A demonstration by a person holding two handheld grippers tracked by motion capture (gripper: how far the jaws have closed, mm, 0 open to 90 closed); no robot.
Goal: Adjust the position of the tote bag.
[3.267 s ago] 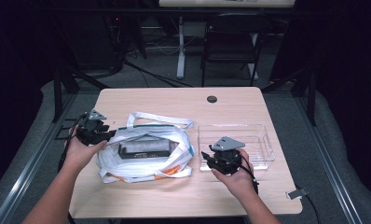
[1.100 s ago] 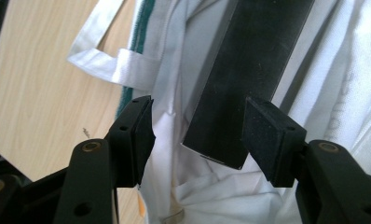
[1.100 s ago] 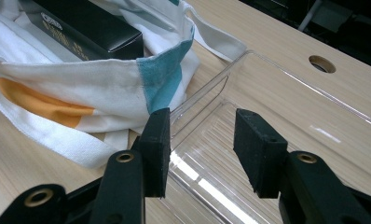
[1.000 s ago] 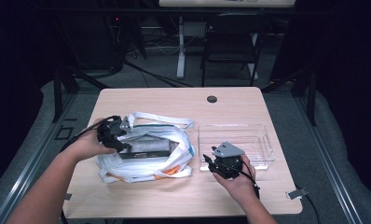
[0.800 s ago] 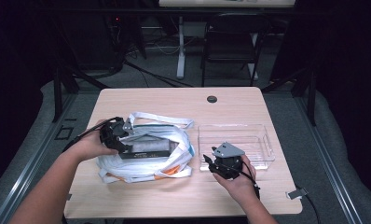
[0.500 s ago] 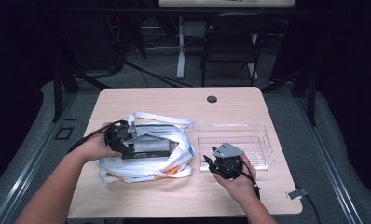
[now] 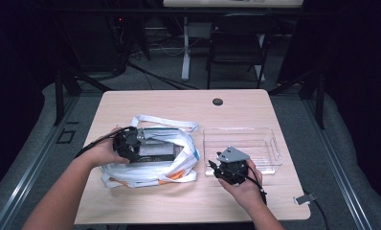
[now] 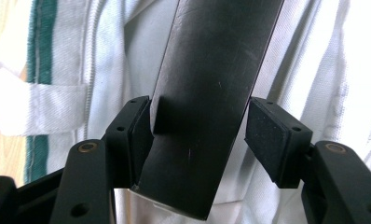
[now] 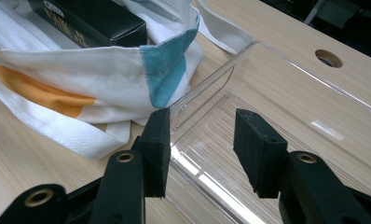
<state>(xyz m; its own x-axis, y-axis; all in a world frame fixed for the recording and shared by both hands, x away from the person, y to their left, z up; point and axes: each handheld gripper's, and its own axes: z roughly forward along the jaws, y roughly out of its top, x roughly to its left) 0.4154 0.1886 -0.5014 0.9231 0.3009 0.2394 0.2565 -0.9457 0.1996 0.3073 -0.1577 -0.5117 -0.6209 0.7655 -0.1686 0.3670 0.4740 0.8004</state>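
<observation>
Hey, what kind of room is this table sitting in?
Probably a lab or office workroom: a bare wooden desk with a cable hole, a black chair behind it, and cables across the grey floor.

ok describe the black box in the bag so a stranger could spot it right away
On the wooden table, left of the clear plastic tray, lies a white cloth bag with orange and teal patches. The long black box rests in its open mouth: the only dark, hard-edged thing among the pale fabric.

Box [image 9: 88, 21] print apparently too blurred

Black box [image 8: 207, 107] partly inside bag [image 8: 323, 70]
</observation>
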